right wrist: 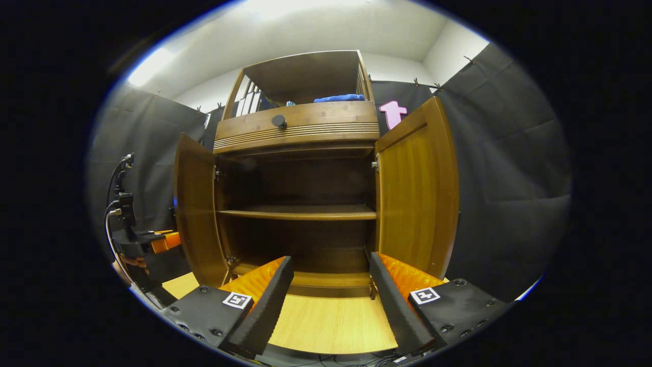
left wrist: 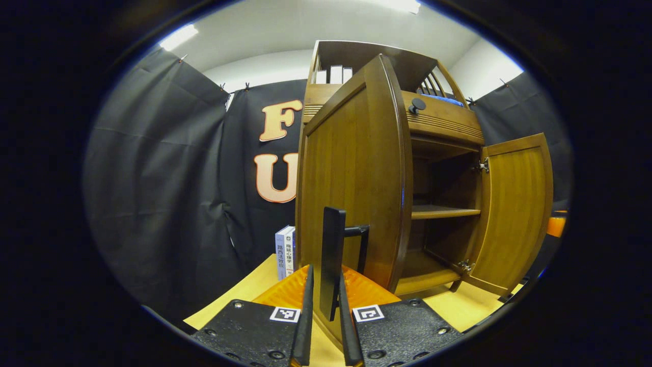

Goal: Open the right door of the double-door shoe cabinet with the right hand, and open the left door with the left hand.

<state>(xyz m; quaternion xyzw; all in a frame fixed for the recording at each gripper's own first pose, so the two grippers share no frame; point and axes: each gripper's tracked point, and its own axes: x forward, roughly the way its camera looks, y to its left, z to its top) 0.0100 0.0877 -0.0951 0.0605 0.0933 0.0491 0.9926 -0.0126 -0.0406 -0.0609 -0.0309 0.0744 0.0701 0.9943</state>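
The shoe cabinet (right wrist: 300, 178) is seen on the tabletop (right wrist: 331, 321) with both doors swung open. The left door (left wrist: 356, 173) is held by its black handle (left wrist: 332, 260), which is clenched between the jaws of the left gripper (left wrist: 326, 326). The right door (right wrist: 415, 193) stands wide, untouched; the right gripper (right wrist: 331, 300) is held before the shelves, jaws released.

The left gripper view was taken close against the left door (left wrist: 356, 188), facing along it. The right gripper view was set farther back, squarely facing the cabinet (right wrist: 300, 204); its shelves were shared, seemingly.
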